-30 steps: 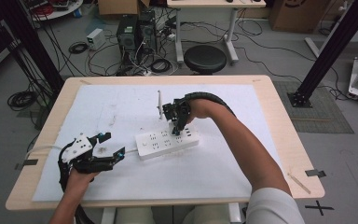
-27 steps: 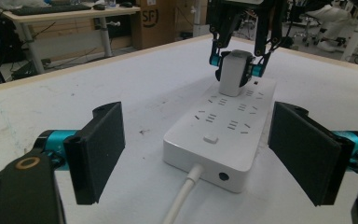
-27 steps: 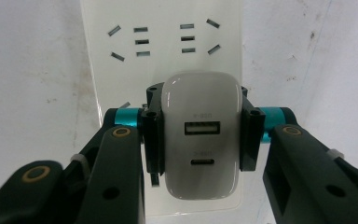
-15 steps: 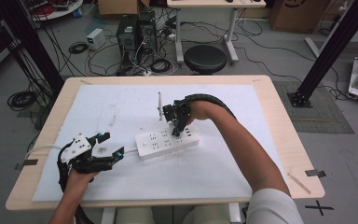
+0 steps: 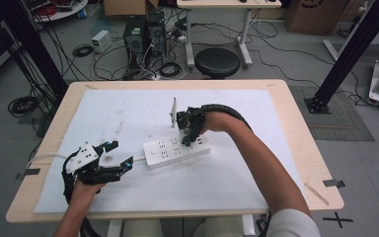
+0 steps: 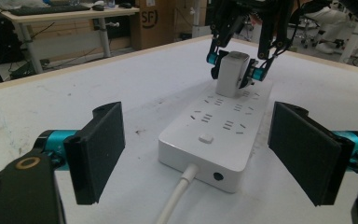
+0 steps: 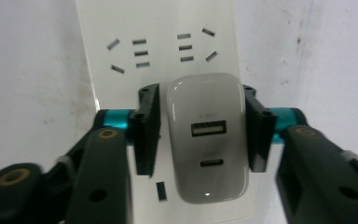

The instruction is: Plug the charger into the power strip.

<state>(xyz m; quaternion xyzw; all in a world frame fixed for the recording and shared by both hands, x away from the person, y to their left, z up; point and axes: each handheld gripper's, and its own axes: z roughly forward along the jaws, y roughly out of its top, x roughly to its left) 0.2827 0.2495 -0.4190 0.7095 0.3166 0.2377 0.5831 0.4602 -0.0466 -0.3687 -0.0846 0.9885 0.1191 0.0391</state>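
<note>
Cluttered lab floor behind, cables and a round black stool [image 5: 218,61]; work surface is a pale wooden table [image 5: 301,123] under a scuffed white sheet [image 5: 128,113].

Diff vs earlier frames: hands sit where they were. Right gripper [image 5: 190,133] jaws have just been opening. White charger [image 7: 208,135] sits between them, thin gaps show on both sides, so the pads are off it or barely brushing. Charger stands upright in the power strip [image 5: 177,150], at the strip's far end from the cord, seemingly plugged in.

Left gripper [image 5: 109,159] jaws are spread wide with nothing between the pads. It hovers just off the strip's cord end; in its own view the strip lies ahead, centred between the jaws.

Materials/shapes:
- Charger: glossy white plastic block, rounded corners, two ports on the top face, small lit dot near one edge.
- Strip: long flat white plastic bar, rows of slot sockets, one square button [image 6: 206,138], round white cord [image 6: 179,193] leaving the near end.
- Jaw pads: flat black rectangles, ribbed on the edge, on teal metal pins.
- Sheet: matte, grey smudges.
</note>
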